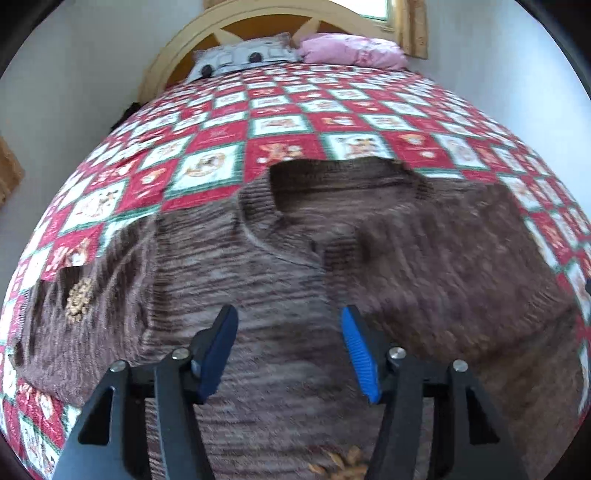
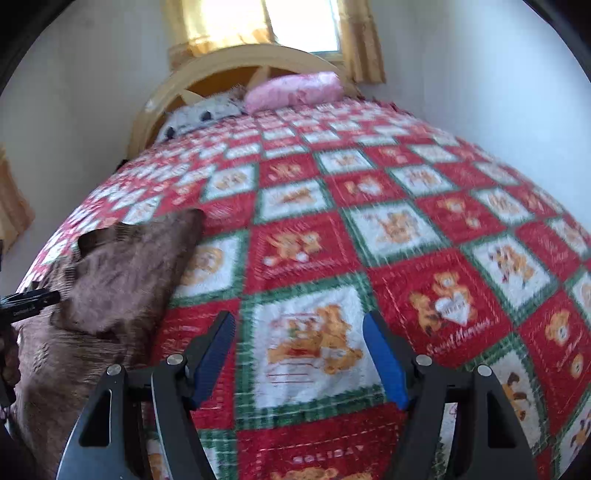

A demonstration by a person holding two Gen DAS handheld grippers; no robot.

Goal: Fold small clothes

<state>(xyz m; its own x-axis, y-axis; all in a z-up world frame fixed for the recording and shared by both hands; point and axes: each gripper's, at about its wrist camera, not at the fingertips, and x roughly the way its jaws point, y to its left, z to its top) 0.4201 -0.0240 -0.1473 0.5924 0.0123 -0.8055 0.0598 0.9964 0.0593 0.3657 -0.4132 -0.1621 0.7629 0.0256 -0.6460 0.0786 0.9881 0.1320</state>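
A small brown knitted sweater [image 1: 280, 266] lies spread on the bed, with its right sleeve folded in over the chest. My left gripper [image 1: 290, 317] hovers over the sweater's middle with its blue pads apart and nothing pinched between them. In the right wrist view the same sweater [image 2: 110, 280] lies at the left edge. My right gripper [image 2: 299, 321] stands open above the bare quilt, to the right of the sweater. A black part of the left gripper [image 2: 29, 301] pokes in at the far left.
The bed is covered by a red, white and green teddy-bear quilt [image 2: 369, 221]. A pink pillow [image 1: 351, 50] and a white patterned pillow [image 1: 240, 55] rest against the wooden headboard [image 2: 229, 70]. White walls and a curtained window [image 2: 266, 26] lie beyond.
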